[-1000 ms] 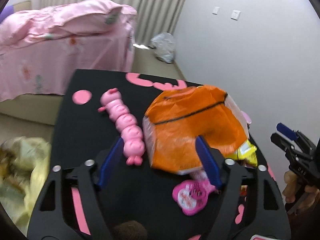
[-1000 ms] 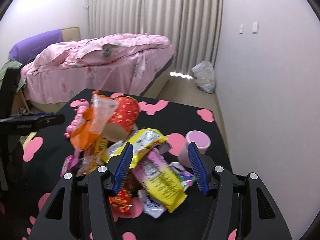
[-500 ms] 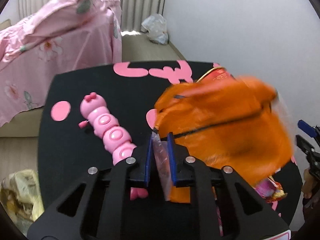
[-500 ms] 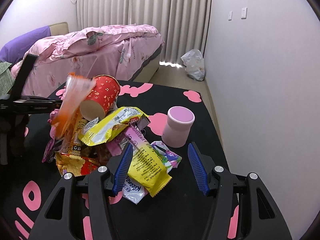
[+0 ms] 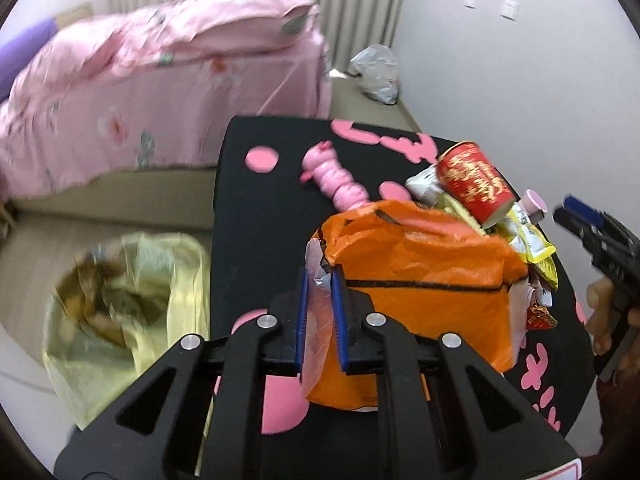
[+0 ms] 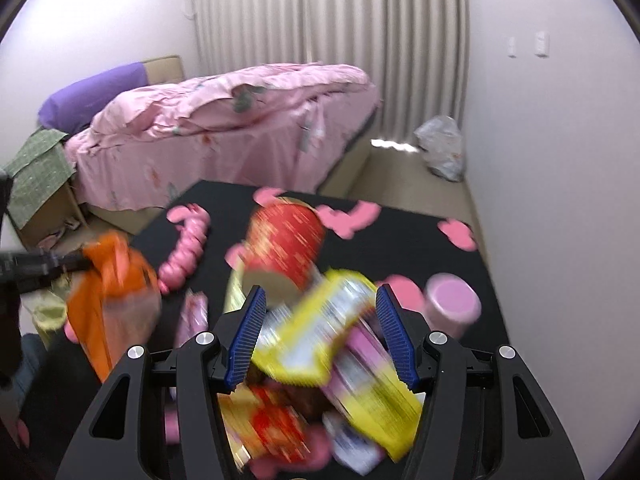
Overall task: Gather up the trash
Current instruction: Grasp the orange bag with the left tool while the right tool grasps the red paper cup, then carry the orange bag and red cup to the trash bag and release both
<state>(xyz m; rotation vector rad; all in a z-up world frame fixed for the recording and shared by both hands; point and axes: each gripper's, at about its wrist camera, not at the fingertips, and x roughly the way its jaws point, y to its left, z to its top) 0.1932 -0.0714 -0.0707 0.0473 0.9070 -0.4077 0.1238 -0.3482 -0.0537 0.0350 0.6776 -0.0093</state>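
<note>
Left claw [image 5: 320, 308]: you're pinching the orange bag [image 5: 420, 280] by its clear edge.
Right claw [image 6: 320, 332]: yours, spread wide over the blurred yellow wrapper [image 6: 320, 332].

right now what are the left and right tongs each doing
Left tongs: closed on the clear edge of the orange bag.
Right tongs: open, holding nothing, over the yellow wrapper in the trash pile.

Orange bag [image 5: 424, 276] with a black line; red cup [image 5: 474, 184] with gold print; yellow wrapper [image 6: 320, 332]; pink caterpillar toy [image 5: 340, 184]; black bench [image 5: 256, 216] patterned with pink shapes; pale yellow sack [image 5: 120, 320]; pink floral bedding [image 6: 240, 120].
</note>
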